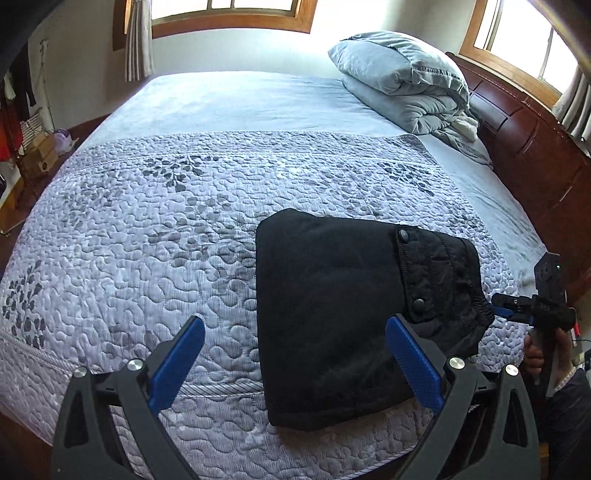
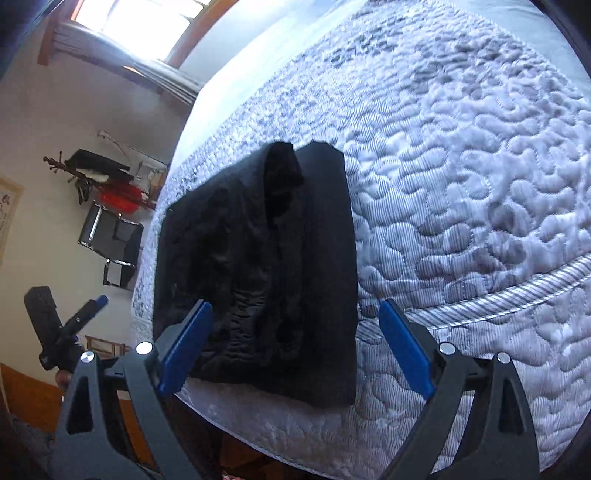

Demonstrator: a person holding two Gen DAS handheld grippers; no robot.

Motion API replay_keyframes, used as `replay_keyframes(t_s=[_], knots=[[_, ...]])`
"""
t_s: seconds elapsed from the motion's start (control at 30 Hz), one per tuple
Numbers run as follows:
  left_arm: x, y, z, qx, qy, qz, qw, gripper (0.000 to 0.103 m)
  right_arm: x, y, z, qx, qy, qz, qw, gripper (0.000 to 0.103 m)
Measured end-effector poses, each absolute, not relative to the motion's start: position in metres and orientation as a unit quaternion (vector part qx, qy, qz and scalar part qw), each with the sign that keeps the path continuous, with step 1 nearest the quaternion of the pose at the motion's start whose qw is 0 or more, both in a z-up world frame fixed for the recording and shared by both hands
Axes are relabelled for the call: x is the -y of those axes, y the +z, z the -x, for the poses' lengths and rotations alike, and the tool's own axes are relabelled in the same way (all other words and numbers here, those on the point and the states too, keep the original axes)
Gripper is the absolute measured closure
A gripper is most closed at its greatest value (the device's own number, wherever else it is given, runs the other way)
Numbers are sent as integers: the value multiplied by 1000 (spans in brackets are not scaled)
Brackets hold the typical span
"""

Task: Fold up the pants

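We see black folded pants (image 1: 332, 314) in matt cloth with dull snap buttons, lying on a puffy lilac-grey quilted bedspread (image 1: 147, 229). The dark red-brown wooden headboard (image 1: 524, 140) looks glossy. The gripper fingers carry matt blue pads (image 2: 186, 347) and shiny metal pins.

Bedroom, daylit; pale quilted bedspread (image 1: 155, 236) with grey leaf print over a light blue sheet (image 1: 236, 99), folded grey duvet (image 1: 402, 81) piled by a dark wooden headboard (image 1: 524, 140); wood-framed windows (image 1: 232, 14) glaring white, curtains (image 1: 138, 44) beside them. Off-white walls (image 2: 48, 122); brown wooden floor (image 1: 22, 192); coat rack (image 2: 70, 166) with hanging clothes, black chair (image 2: 110, 236), framed picture (image 2: 7, 218) at one side.
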State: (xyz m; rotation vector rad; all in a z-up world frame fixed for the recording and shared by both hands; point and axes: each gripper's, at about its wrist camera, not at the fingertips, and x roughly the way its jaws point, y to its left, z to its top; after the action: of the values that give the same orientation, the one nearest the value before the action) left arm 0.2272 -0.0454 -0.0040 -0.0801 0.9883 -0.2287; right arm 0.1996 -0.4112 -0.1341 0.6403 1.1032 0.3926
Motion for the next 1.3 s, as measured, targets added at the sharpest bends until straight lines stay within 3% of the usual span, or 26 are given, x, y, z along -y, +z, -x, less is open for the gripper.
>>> replay_keyframes(t_s=[0.23, 0.53, 0.8, 1.1, 1.3], knots=[[46, -38, -251, -505, -107, 27, 856, 4, 406, -161, -214, -524, 196, -317, 766, 12], [28, -91, -267, -570, -110, 98, 808, 4, 403, -167, -220, -524, 219, -332, 753, 11], [10, -125, -272, -601, -155, 205, 757, 4, 399, -181, -223, -521, 241, -364, 733, 10], [-11, -181, -297, -628, -270, 367, 631, 4, 397, -190, -222, -516, 262, -390, 716, 9], [-7, -194, -305, -631, -307, 388, 597, 4, 403, -191, -226, -517, 273, -392, 710, 9]])
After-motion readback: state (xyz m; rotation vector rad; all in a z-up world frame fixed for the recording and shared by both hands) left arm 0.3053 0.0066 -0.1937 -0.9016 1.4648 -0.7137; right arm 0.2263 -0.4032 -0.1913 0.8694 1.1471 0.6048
